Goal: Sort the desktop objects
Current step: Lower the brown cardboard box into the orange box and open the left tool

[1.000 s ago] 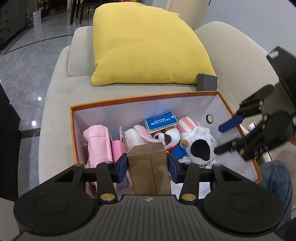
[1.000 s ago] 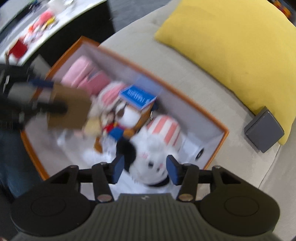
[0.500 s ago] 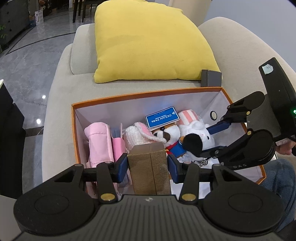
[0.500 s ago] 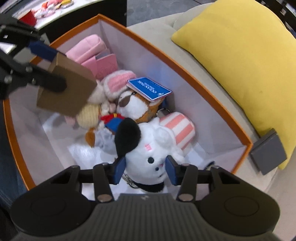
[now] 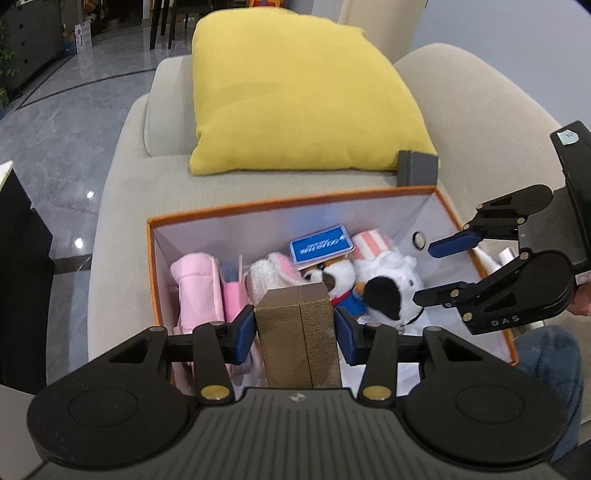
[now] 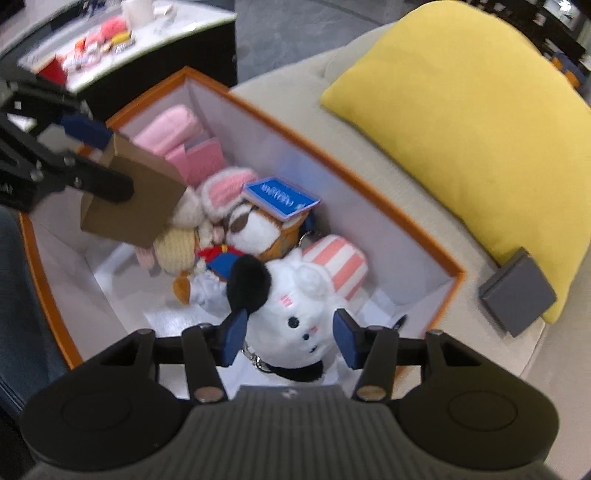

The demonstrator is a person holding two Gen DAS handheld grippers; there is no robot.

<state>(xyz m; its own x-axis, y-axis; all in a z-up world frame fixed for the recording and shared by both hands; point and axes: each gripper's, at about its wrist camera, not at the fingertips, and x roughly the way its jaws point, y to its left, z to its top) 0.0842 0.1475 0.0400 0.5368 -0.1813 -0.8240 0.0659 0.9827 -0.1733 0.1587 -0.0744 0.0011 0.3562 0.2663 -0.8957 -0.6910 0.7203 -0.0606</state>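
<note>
An orange-rimmed box [image 5: 280, 202] sits on a beige sofa. It holds a pink pouch [image 5: 197, 284], a pink-eared knit bunny [image 5: 271, 271], a brown-and-white plush dog [image 5: 338, 271], a blue card [image 5: 320, 245], a pink-striped plush [image 5: 371, 242] and a white plush with a black ear [image 5: 391, 288]. My left gripper [image 5: 295, 326] is shut on a gold-brown carton [image 5: 299, 332] and holds it over the box's near edge. My right gripper [image 6: 290, 338] is open, its fingers either side of the white plush [image 6: 295, 314], which lies in the box.
A yellow cushion [image 5: 295, 99] leans on the sofa back behind the box. A small grey box [image 5: 417, 168] stands beside it. A dark table with small items [image 6: 110, 33] is at the upper left in the right wrist view. A jeans-clad leg [image 5: 546, 362] is at the right.
The right gripper came down into the box with the white plush between its fingers, then opened. The plush now lies in the box. The left gripper kept holding the carton, nearly still.
</note>
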